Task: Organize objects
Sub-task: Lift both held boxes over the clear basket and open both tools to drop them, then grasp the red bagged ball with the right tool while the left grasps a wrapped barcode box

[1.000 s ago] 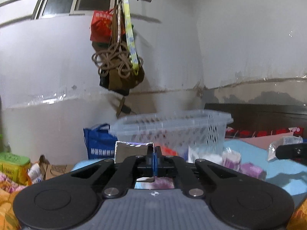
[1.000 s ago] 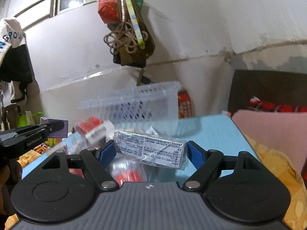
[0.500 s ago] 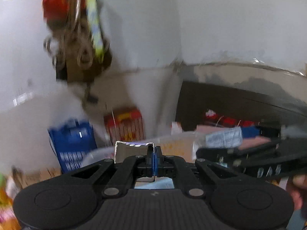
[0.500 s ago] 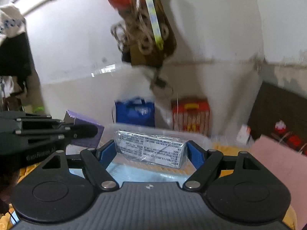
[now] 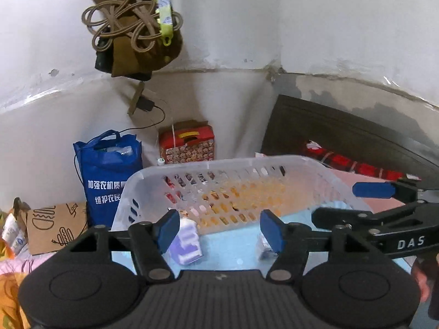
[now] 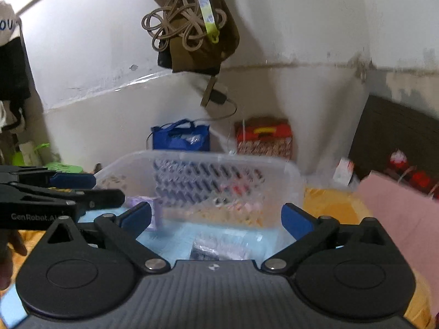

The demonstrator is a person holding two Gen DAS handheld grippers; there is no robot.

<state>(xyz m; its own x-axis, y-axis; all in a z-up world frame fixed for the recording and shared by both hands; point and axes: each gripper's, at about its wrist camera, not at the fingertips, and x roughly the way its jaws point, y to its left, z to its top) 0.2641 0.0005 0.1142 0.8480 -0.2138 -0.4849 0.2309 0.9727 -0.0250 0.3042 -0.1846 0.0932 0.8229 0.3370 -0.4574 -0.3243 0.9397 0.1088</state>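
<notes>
Basket, clear and perforated, lies with its long axis across your view, holding a purple box and clear-wrapped packet, while your left gripper and right gripper, jaws just opened, hold nothing above it.

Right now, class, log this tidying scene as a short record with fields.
container: clear plastic basket, on the blue surface
inside the basket: purple box; clear-wrapped packet
left hand-held gripper: jaws just opened, nothing between them
right hand-held gripper: jaws just opened wide, nothing held
behind the basket: blue bag; red box
</notes>
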